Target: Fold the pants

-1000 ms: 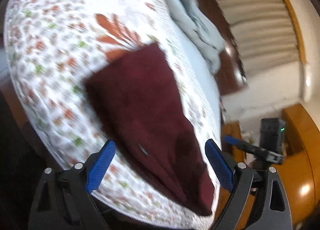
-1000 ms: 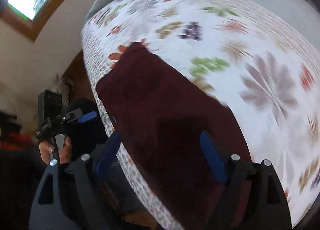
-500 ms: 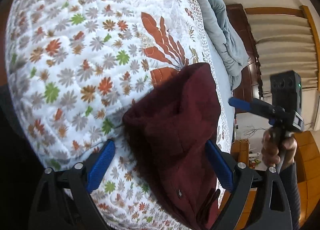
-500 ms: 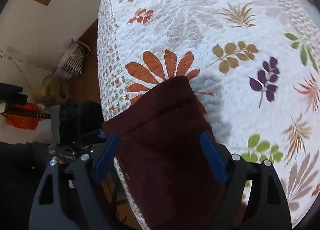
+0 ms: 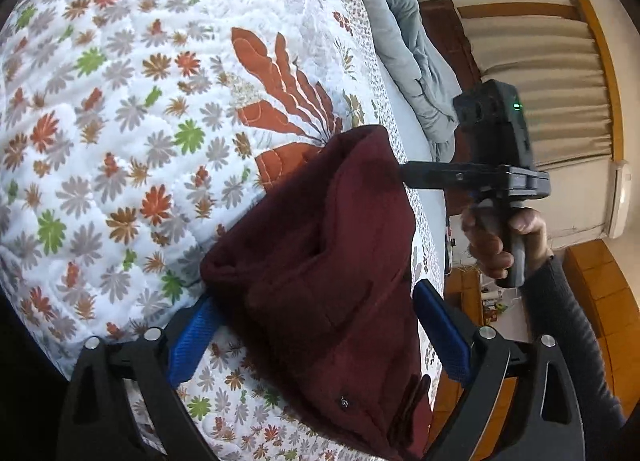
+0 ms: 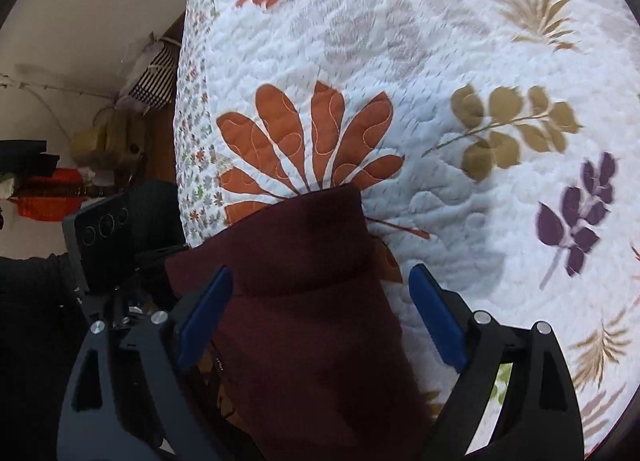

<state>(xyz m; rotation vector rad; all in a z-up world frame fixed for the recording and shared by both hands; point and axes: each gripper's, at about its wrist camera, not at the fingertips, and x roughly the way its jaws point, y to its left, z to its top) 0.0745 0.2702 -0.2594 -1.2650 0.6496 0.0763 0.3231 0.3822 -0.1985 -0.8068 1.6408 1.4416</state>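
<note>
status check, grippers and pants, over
Left gripper open, right gripper open, both straddling the maroon pants. Pants bunched, partly folded on floral quilt. Nothing in the way.

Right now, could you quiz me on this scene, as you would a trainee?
1. True or false: the maroon pants lie on a floral quilt.
2. Which are the left gripper jaws: A shut, B spread open?
3. Fill in: the big flower beyond the pants in the right wrist view is ____.

Key: 1 true; 2 B; 3 orange.
</note>
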